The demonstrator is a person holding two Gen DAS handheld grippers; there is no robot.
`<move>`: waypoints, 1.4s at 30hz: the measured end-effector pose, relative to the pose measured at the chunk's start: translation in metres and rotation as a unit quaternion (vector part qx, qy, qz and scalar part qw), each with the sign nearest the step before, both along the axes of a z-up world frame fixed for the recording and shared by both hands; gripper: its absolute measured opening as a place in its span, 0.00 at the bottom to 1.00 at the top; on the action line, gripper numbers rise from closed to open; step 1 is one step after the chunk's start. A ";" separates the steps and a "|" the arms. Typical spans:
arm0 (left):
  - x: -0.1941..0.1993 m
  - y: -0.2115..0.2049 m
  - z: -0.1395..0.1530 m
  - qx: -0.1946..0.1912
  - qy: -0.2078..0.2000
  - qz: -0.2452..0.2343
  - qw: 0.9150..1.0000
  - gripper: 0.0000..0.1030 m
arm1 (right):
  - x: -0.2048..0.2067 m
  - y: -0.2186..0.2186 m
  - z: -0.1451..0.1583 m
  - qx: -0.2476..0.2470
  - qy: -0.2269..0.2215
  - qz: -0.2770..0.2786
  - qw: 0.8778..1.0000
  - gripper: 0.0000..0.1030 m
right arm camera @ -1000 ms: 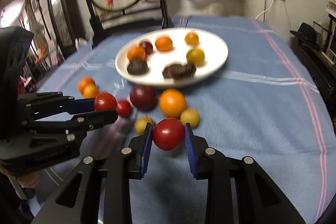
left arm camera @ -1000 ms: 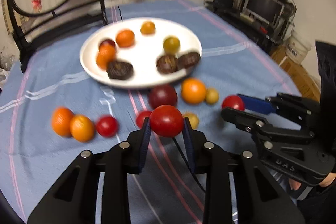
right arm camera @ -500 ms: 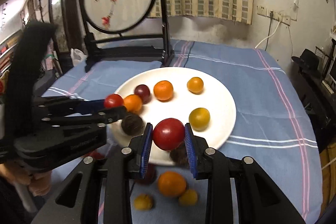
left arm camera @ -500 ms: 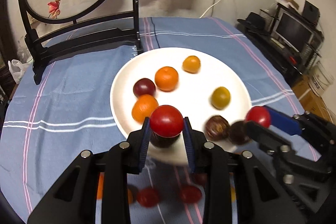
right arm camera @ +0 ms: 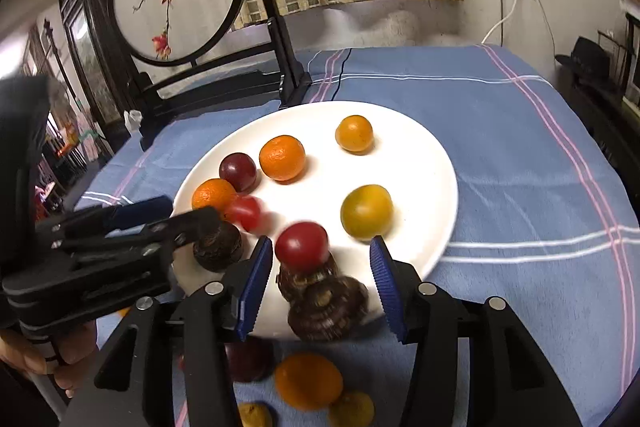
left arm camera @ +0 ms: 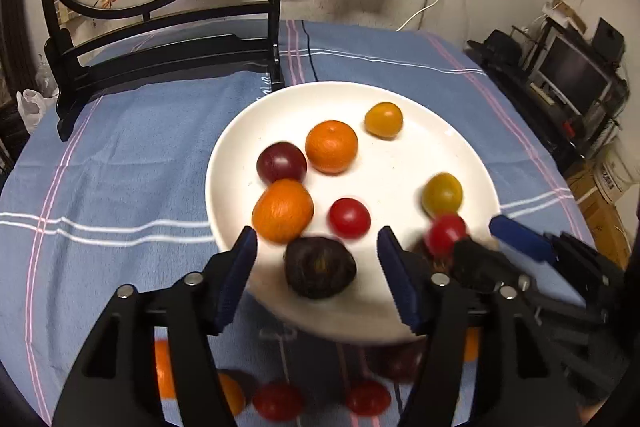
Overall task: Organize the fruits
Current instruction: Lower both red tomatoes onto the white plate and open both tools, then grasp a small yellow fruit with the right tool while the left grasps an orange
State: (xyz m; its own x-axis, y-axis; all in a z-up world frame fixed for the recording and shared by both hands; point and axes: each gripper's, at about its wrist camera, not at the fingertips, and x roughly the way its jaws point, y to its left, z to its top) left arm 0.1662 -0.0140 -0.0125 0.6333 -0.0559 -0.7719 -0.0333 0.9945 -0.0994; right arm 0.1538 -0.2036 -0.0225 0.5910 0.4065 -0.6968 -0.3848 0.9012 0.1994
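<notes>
A white plate [left arm camera: 400, 163] [right arm camera: 424, 163] on the blue tablecloth holds oranges, yellow and dark fruits. My left gripper [left arm camera: 316, 267] is open above the plate's near rim; a red tomato [left arm camera: 349, 218] lies loose on the plate just beyond its fingers, behind a dark fruit [left arm camera: 320, 267]. My right gripper [right arm camera: 318, 273] is open too; a second red tomato [right arm camera: 302, 247] sits free between its fingers, on top of dark brown fruits [right arm camera: 328, 303]. Each gripper shows in the other's view: the right one [left arm camera: 492, 243], the left one [right arm camera: 168, 215].
Several loose fruits lie on the cloth in front of the plate: red tomatoes [left arm camera: 278, 401], oranges [right arm camera: 308, 381], a dark plum [right arm camera: 248, 359]. A round embroidered screen on a black stand [left arm camera: 168, 39] stands behind the plate. Furniture and a monitor [left arm camera: 572, 75] are off the table's right.
Both grippers carried red tomatoes from the cloth to over the plate, then opened. Both tomatoes have left the fingers and now rest on the plate.
</notes>
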 end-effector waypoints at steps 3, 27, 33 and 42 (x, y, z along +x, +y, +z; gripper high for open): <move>-0.020 0.012 0.000 -0.002 -0.009 0.015 1.000 0.73 | -0.011 -0.007 0.004 0.001 -0.011 -0.008 1.000 0.51; -0.100 0.088 -0.020 -0.009 -0.018 0.096 0.995 0.85 | -0.110 -0.009 -0.015 -0.044 -0.021 0.027 0.998 0.72; -0.099 0.092 -0.021 -0.006 -0.016 0.108 0.994 0.86 | -0.115 0.032 -0.030 -0.137 -0.018 0.083 0.987 0.47; -0.100 0.094 -0.020 -0.003 -0.013 0.110 0.994 0.86 | -0.101 0.028 -0.042 -0.117 0.009 0.054 0.992 0.27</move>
